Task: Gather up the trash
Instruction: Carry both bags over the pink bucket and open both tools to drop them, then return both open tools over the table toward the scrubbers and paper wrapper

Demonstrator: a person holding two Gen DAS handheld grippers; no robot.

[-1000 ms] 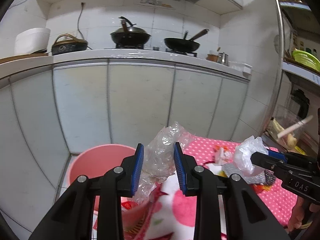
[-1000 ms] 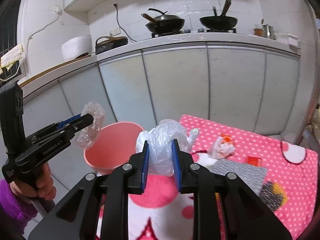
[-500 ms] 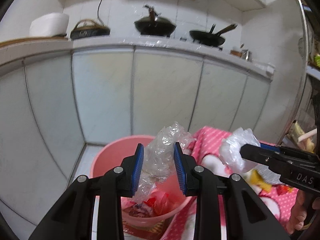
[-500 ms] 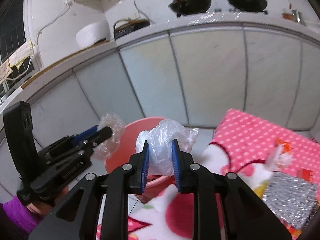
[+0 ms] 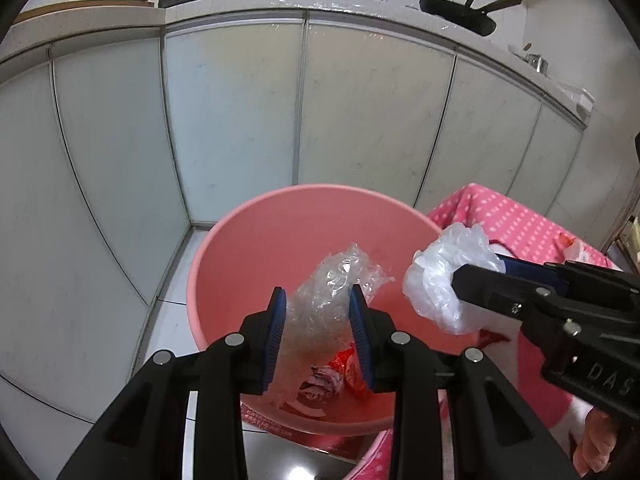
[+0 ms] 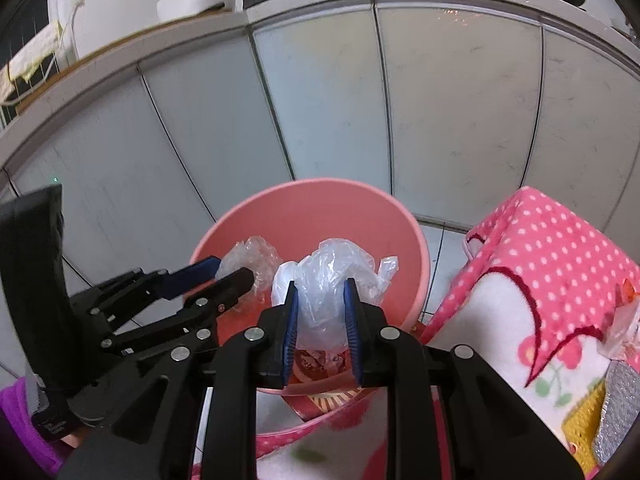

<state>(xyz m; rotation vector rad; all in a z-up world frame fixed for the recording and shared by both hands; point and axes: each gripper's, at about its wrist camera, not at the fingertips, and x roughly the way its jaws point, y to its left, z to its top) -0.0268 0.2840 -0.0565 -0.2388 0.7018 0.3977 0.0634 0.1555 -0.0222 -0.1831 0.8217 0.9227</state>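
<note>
- Left wrist view: left gripper [image 5: 317, 334] over the pink bucket [image 5: 256, 224]; clear wrap [image 5: 332, 280] sits between its fingers, which are opening, presumably so the wrap falls in with the red wrappers [image 5: 346, 364] at the bottom. Right gripper [image 5: 470, 280] alongside with a white bag [image 5: 444, 276].
- Right wrist view: right gripper [image 6: 320, 320] narrow, pinching the bag over the bucket mouth, so a release should land inside. More scraps [image 6: 622, 328] lie on the pink dotted table [image 6: 560, 248].
</note>
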